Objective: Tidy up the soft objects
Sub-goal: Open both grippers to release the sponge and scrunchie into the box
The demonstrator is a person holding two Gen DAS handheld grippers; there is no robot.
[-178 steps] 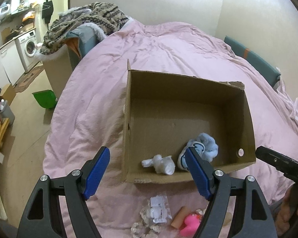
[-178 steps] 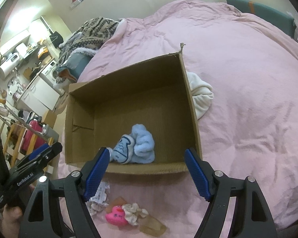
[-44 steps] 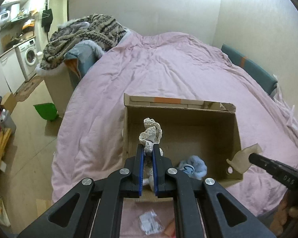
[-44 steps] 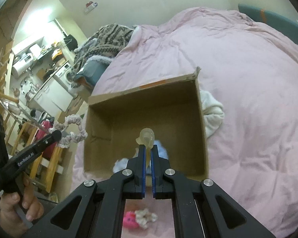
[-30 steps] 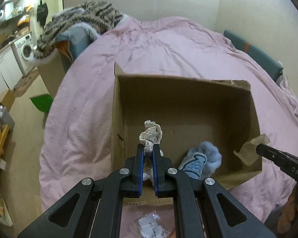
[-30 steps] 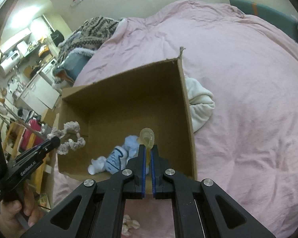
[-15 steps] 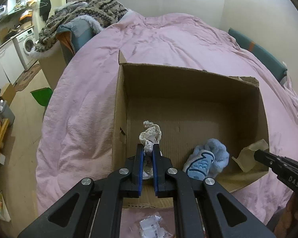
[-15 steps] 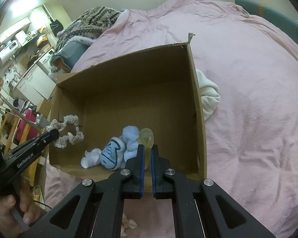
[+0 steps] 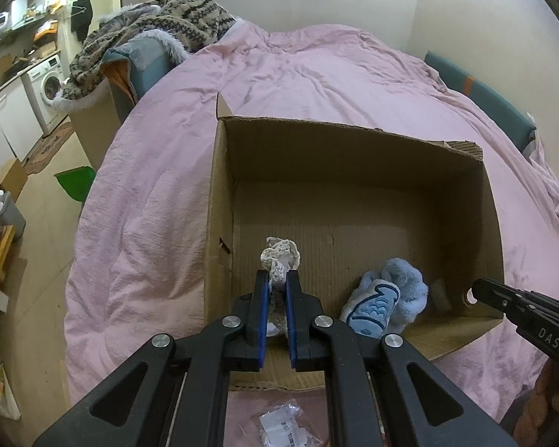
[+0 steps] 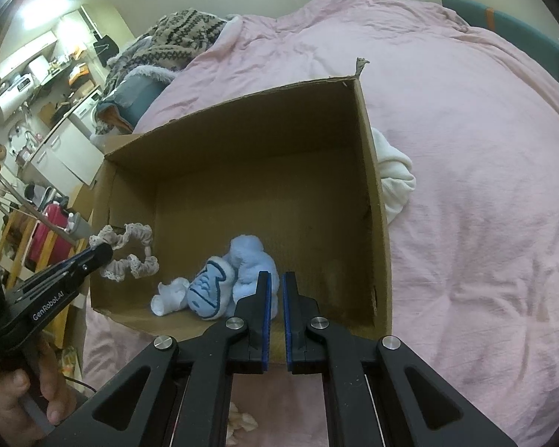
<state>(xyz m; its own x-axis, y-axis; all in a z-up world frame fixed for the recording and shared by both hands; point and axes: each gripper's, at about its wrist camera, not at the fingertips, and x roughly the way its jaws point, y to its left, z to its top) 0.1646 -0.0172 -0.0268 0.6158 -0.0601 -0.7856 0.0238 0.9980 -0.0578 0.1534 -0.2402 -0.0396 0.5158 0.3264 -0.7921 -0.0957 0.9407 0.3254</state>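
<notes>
On the pink bed (image 9: 316,74), the cardboard box (image 9: 354,171) is already holding the blue sock (image 10: 238,279), while the left fingers (image 9: 277,290) are pinching the lace scrunchie (image 9: 279,257) above it and the right fingers (image 10: 275,294) are sitting closed and empty.

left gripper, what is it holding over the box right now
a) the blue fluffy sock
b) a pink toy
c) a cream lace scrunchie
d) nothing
c: the left gripper is shut on the cream lace scrunchie, which sticks up past the pads above the cardboard box, while the blue fluffy sock lies on the box floor.
</notes>
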